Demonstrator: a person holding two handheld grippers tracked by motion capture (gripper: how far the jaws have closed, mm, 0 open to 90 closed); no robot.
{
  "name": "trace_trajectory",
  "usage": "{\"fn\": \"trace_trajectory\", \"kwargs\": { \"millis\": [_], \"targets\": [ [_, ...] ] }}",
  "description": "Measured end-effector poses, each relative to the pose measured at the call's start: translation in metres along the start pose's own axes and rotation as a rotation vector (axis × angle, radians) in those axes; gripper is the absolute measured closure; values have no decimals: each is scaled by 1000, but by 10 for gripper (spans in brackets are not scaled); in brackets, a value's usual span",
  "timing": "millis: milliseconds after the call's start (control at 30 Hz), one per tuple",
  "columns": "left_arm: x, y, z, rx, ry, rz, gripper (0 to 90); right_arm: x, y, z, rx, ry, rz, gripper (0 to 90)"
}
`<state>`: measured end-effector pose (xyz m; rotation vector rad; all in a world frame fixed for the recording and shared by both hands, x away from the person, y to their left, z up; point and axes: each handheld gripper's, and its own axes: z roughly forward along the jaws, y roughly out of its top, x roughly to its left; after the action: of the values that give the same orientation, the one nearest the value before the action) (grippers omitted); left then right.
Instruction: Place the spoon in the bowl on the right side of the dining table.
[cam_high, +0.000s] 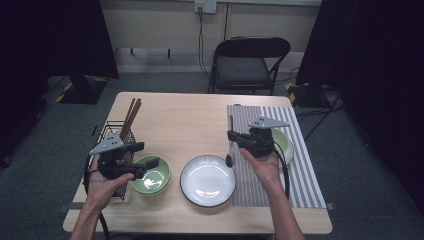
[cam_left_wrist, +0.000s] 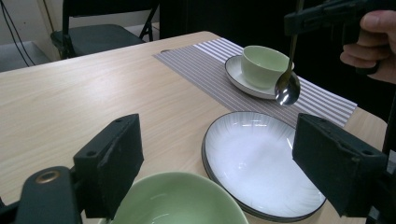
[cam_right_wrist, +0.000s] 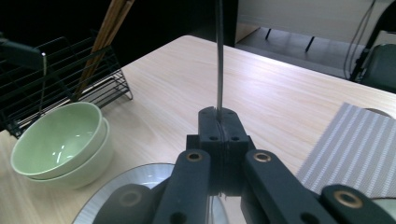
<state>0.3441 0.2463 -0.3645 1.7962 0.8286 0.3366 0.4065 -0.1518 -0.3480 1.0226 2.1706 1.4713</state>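
My left gripper (cam_high: 145, 156) (cam_left_wrist: 217, 140) is open, its jaws wide apart and nothing between them, hovering just above a green bowl (cam_high: 151, 176) (cam_left_wrist: 180, 201) at the table's front left. In the right gripper view that bowl (cam_right_wrist: 58, 140) looks like two stacked bowls. My right gripper (cam_high: 233, 136) (cam_right_wrist: 219, 122) is shut on the thin handle of a metal spoon (cam_high: 230, 160) (cam_left_wrist: 287, 87) (cam_right_wrist: 218, 60). The spoon hangs upright with its bowl end down, above the edge between the white plate (cam_high: 207, 181) (cam_left_wrist: 261, 163) and the striped placemat (cam_high: 300, 175) (cam_left_wrist: 205, 65).
A black wire rack (cam_high: 116, 134) (cam_right_wrist: 46, 79) with brown chopsticks (cam_high: 132, 115) (cam_right_wrist: 109, 28) stands at the left edge. A green cup (cam_high: 283, 141) (cam_left_wrist: 264, 64) on a saucer (cam_left_wrist: 240, 79) sits on the placemat. A folding chair (cam_high: 250, 62) stands behind the table.
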Motion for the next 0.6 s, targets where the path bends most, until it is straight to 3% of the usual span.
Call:
{"fn": "trace_trajectory", "kwargs": {
  "millis": [100,233,400,467,533,600],
  "targets": [
    [-7,2,-2,24,4,24,159,-8,0,-6,-10,-26,12,900],
    [-13,4,-5,14,-4,45,162,-21,-1,-12,-28,-52,27,900],
    [-14,0,-7,4,-42,14,164,-36,-1,-19,-43,-82,40,900],
    [-16,-2,-7,14,-20,21,164,-42,-1,-22,-49,-98,48,900],
    [-15,-4,-7,14,-34,11,164,-46,0,-25,-55,-120,47,900],
    [-15,-7,-6,22,-22,15,164,-51,1,-29,-58,-135,55,900]
  ]
}}
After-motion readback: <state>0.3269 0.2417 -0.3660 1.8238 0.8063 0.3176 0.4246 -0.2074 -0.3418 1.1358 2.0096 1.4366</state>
